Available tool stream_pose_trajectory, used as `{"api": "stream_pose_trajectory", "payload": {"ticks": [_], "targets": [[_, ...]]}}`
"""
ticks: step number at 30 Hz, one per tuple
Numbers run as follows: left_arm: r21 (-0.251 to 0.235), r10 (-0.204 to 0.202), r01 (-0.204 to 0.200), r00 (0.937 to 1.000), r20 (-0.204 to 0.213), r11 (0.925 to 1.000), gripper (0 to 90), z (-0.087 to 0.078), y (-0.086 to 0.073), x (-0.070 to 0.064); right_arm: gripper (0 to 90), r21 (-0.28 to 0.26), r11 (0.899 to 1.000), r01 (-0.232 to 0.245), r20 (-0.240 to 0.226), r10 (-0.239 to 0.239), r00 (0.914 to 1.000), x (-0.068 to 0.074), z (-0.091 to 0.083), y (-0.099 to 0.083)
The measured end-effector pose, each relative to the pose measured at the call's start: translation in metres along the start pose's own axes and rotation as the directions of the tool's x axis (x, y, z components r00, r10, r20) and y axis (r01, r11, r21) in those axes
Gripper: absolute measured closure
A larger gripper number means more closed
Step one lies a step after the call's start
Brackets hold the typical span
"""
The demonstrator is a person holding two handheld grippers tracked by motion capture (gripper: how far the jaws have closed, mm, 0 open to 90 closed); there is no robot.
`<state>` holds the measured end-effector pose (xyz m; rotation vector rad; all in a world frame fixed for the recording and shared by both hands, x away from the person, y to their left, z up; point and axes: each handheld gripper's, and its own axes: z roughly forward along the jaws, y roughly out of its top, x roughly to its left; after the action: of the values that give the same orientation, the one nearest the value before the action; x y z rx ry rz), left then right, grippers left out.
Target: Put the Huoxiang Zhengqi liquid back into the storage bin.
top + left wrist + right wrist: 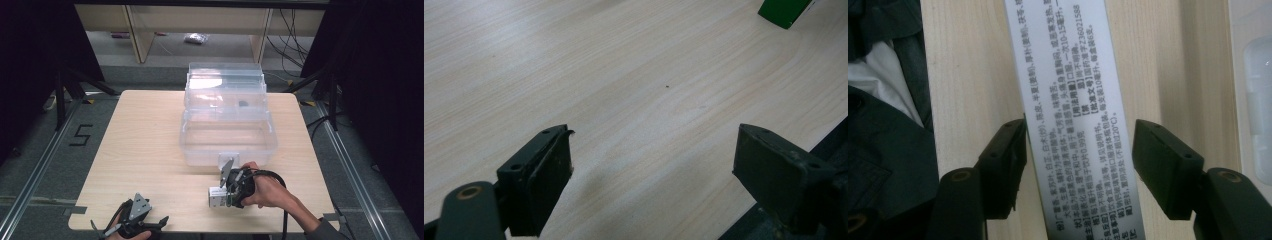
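Right claw (1078, 150) open, jaws straddling white printed box (1068, 100) near tabletop (150, 150) front edge; one jaw close, other apart. Uneven closing could twist or push box. Left claw (651, 160) open, idle, front-left corner.

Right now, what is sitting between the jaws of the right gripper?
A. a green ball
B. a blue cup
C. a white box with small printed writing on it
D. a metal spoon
C: in the right gripper view, the right gripper has its jaws open on either side of a white box covered in small black print, lying on the wooden table.
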<state>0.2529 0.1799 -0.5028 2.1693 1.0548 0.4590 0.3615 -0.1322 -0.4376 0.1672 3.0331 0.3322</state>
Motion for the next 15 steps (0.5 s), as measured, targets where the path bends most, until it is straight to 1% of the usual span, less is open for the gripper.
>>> {"api": "stream_pose_trajectory", "payload": {"ticks": [1, 2, 3, 4, 5, 6, 7, 8, 9, 10, 11, 12, 13, 14, 15], "targets": [[0.002, 0.001, -0.001, 1.0000, 0.005, 1.0000, 15.0, -0.0002, 0.0001, 0.0003, 42.1, -0.008, 1.000, -0.009, -0.007, 0.009, 0.9999, 0.0007, 0.0012, 0.0002], [0.003, 0.001, -0.001, 1.0000, 0.005, 1.0000, 15.0, -0.0002, 0.0001, 0.0003, 42.7, -0.005, 1.000, -0.003, -0.004, 0.003, 1.0000, 0.0009, 0.0017, 0.0008], [0.002, 0.002, -0.002, 1.0000, 0.000, 1.0000, 15.0, 0.0000, 0.0000, 0.0000, 44.9, 0.015, 1.000, -0.006, -0.002, 0.006, 1.0000, 0.0013, 0.0018, 0.0003], [0.002, 0.002, -0.002, 1.0000, 0.000, 1.0000, 15.0, 0.0000, 0.0000, 0.0000, 44.9, 0.015, 1.000, -0.006, -0.002, 0.006, 1.0000, 0.0013, 0.0018, 0.0003], [0.004, 0.008, -0.008, 1.0000, 0.002, 1.0000, 15.0, 0.0001, 0.0001, 0.0003, 47.0, 0.031, 0.999, 0.010, -0.003, -0.010, 0.9999, 0.0017, 0.0028, 0.0011], [0.004, 0.008, -0.008, 1.0000, 0.002, 1.0000, 15.0, 0.0001, 0.0001, 0.0003, 47.0, 0.031, 0.999, 0.010, -0.003, -0.010, 0.9999, 0.0017, 0.0028, 0.0011], [0.003, 0.007, -0.007, 1.0000, 0.002, 1.0000, 15.0, 0.0002, 0.0001, 0.0002, 50.5, 0.039, 0.999, 0.036, -0.011, -0.036, 0.9993, 0.0017, 0.0049, 0.0018], [0.004, 0.008, -0.008, 1.0000, 0.002, 1.0000, 15.0, 0.0001, 0.0002, 0.0002, 50.5, 0.039, 0.999, 0.036, -0.011, -0.036, 0.9993, 0.0017, 0.0049, 0.0018], [0.003, 0.005, -0.005, 1.0000, 0.001, 1.0000, 15.0, -0.0001, 0.0001, 0.0002, 54.1, 0.059, 0.998, 0.029, -0.013, -0.028, 0.9995, 0.0037, 0.0047, 0.0025], [0.003, 0.005, -0.005, 1.0000, 0.001, 1.0000, 15.0, -0.0001, 0.0001, 0.0002, 54.1, 0.059, 0.998, 0.029, -0.013, -0.028, 0.9995, 0.0037, 0.0047, 0.0025], [0.002, 0.002, -0.002, 1.0000, 0.000, 1.0000, 15.0, -0.0001, 0.0000, 0.0001, 58.0, 0.050, 0.995, 0.087, -0.024, -0.086, 0.9960, 0.0004, 0.0072, 0.0033], [0.002, 0.002, -0.002, 1.0000, 0.000, 1.0000, 15.0, -0.0001, 0.0000, 0.0001, 58.0, 0.050, 0.995, 0.087, -0.024, -0.086, 0.9960, 0.0004, 0.0072, 0.0033], [0.003, 0.002, -0.002, 1.0000, 0.001, 1.0000, 15.0, -0.0001, 0.0000, 0.0001, 59.0, 0.064, 0.995, 0.073, -0.023, -0.071, 0.9972, 0.0017, 0.0069, 0.0034], [0.005, 0.004, -0.004, 1.0000, -0.001, 1.0000, 15.0, -0.0002, 0.0001, 0.0001, 60.0, 0.055, 0.993, 0.103, -0.031, -0.101, 0.9944, 0.0003, 0.0079, 0.0039], [0.003, 0.004, -0.004, 1.0000, 0.005, 1.0000, 15.0, 0.0000, 0.0001, 0.0004, 62.7, 0.060, 0.992, 0.115, -0.036, -0.113, 0.9930, -0.0003, 0.0077, 0.0040]]}}
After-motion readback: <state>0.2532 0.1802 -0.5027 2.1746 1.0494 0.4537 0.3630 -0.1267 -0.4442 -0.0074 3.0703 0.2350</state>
